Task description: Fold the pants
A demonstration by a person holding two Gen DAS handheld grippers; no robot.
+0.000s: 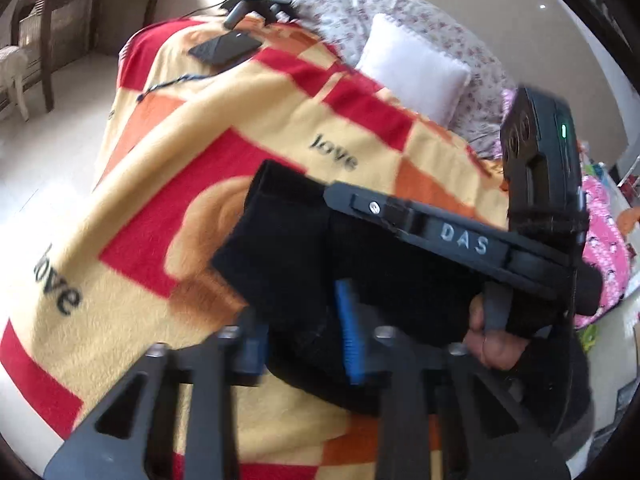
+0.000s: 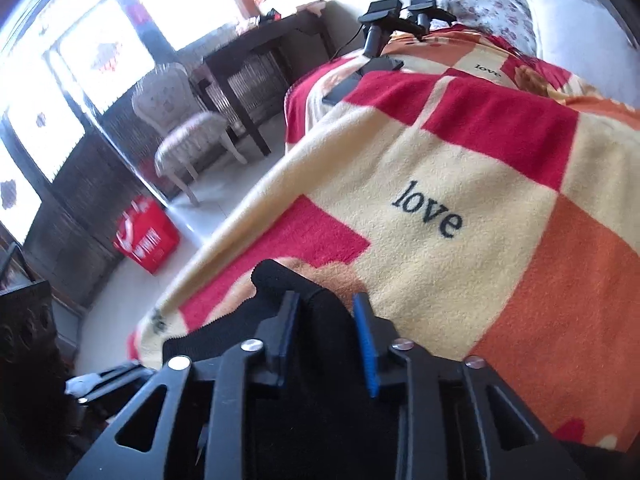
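Observation:
The black pants (image 1: pixel 288 248) are bunched in a thick fold over the checked red, cream and orange blanket (image 1: pixel 168 184). My left gripper (image 1: pixel 304 340) is shut on the pants, with cloth bulging between its blue pads (image 1: pixel 352 340). The right gripper's body, marked DAS (image 1: pixel 464 240), crosses the left wrist view just above the fold, with a hand behind it. In the right wrist view my right gripper (image 2: pixel 328 332) is shut on the black pants (image 2: pixel 316 312), which fill the gap between its fingers and hang over the blanket (image 2: pixel 460 168) near the bed's edge.
A white pillow (image 1: pixel 416 68) and a floral quilt (image 1: pixel 484 80) lie at the bed's head. A black camera mount (image 1: pixel 256 0) and a dark tablet (image 1: pixel 224 48) sit at the far corner. Beside the bed stand a chair (image 2: pixel 188 128), a dark table (image 2: pixel 256 60) and a red bag (image 2: pixel 146 240).

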